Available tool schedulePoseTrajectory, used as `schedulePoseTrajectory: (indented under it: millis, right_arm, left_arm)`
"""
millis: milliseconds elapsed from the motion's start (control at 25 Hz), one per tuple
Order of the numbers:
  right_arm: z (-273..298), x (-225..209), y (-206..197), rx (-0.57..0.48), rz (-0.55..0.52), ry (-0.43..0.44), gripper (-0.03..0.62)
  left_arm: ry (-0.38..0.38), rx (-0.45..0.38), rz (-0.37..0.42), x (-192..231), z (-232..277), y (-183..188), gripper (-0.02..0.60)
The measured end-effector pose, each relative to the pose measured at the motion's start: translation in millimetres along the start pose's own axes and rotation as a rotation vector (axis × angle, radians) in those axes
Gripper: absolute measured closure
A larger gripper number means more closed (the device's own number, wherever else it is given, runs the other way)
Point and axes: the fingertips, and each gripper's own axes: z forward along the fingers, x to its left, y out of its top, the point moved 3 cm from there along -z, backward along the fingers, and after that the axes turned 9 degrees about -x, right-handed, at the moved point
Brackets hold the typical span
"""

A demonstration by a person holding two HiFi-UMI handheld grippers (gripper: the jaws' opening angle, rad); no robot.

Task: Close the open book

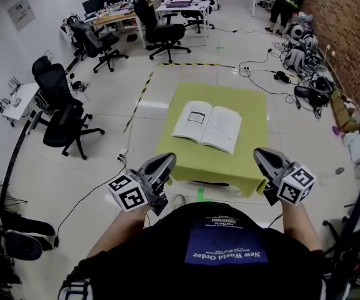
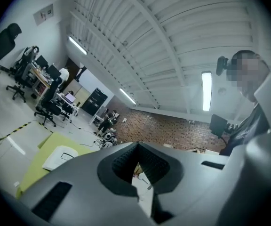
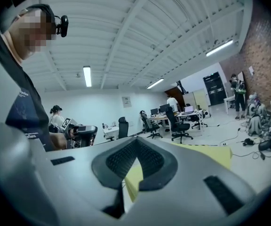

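Observation:
An open book [image 1: 207, 125] lies flat, white pages up, in the middle of a low table draped in a yellow-green cloth [image 1: 252, 105]. Both grippers hover short of the table's near edge, close to the person's body. My left gripper [image 1: 166, 159] is shut and holds nothing; its own view shows the book [image 2: 60, 157] far off to the left past the closed jaws [image 2: 136, 145]. My right gripper [image 1: 259, 153] is shut and empty too. Past its closed tips [image 3: 136, 140], the right gripper view shows the cloth [image 3: 206, 152] and the left gripper [image 3: 81, 133].
Black office chairs [image 1: 64, 114] stand to the left of the table. Desks with monitors [image 1: 114, 8] line the back. Cables and bags [image 1: 305, 61] litter the floor along the brick wall on the right, where a person [image 1: 286, 2] stands. Yellow-black tape [image 1: 141, 95] marks the floor.

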Motion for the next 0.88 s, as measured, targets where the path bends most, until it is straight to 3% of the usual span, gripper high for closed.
schedulePoseTrajectory:
  millis: [240,520,880]
  right_arm:
    - [46.0,-29.9,11.1,-0.033,-0.020,-0.148,0.608]
    - [115.6,-49.9,11.0,-0.054,-0.024,-0.260,0.608]
    - [167.0,-65.0,8.2,0.003,-0.036,-0.292,0.608]
  left_arm:
    - [-0.138,0.061,-0.026,73.1,56.7,27.0,0.584]
    - [-0.259,0.117,-0.050,150.5,102.4,61.1,0.585]
    - [-0.265,0.136,-0.130,215.5,115.3,62.6,0.585]
